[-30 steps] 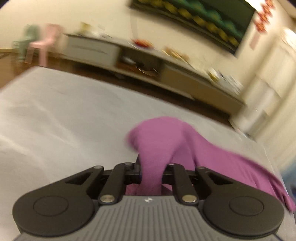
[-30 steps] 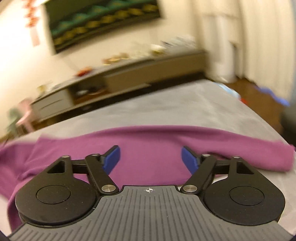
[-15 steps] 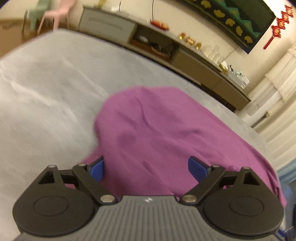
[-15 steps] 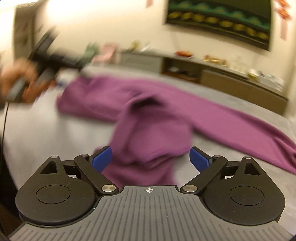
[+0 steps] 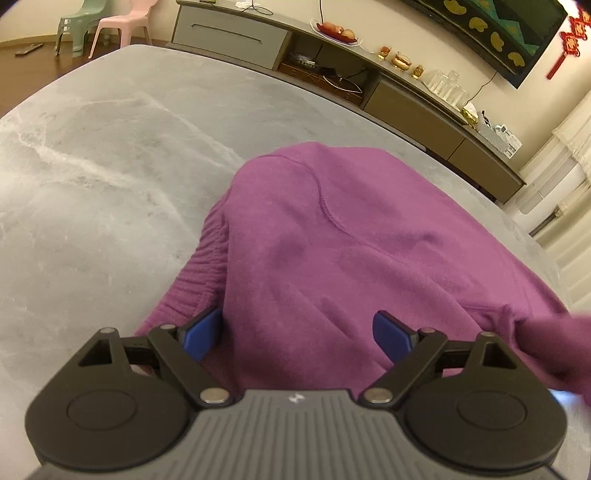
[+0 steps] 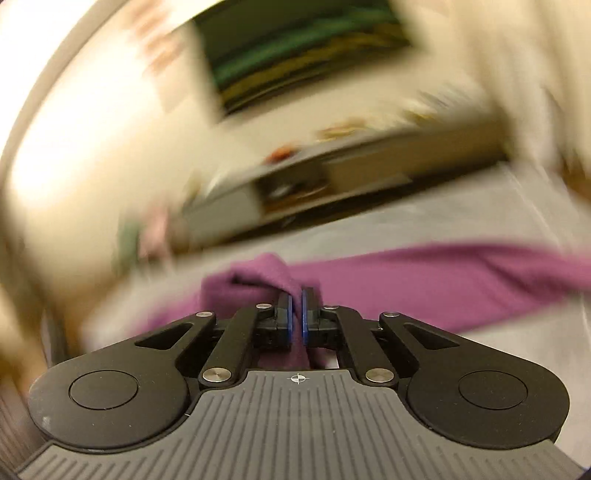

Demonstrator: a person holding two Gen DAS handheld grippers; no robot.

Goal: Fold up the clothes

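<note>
On the grey desk (image 5: 110, 177) lies the purple sweatshirt (image 5: 332, 240). My left claw (image 5: 301, 334) hangs released over it; my right claw (image 6: 295, 310) is clenched on a fold, so next I should probably carry that fold across.

A sweatshirt (image 5: 332, 240) lies on the table (image 5: 110, 166) at centre-right, with a cabinet (image 5: 369, 74) behind and chairs (image 5: 99, 26) upper left.
</note>
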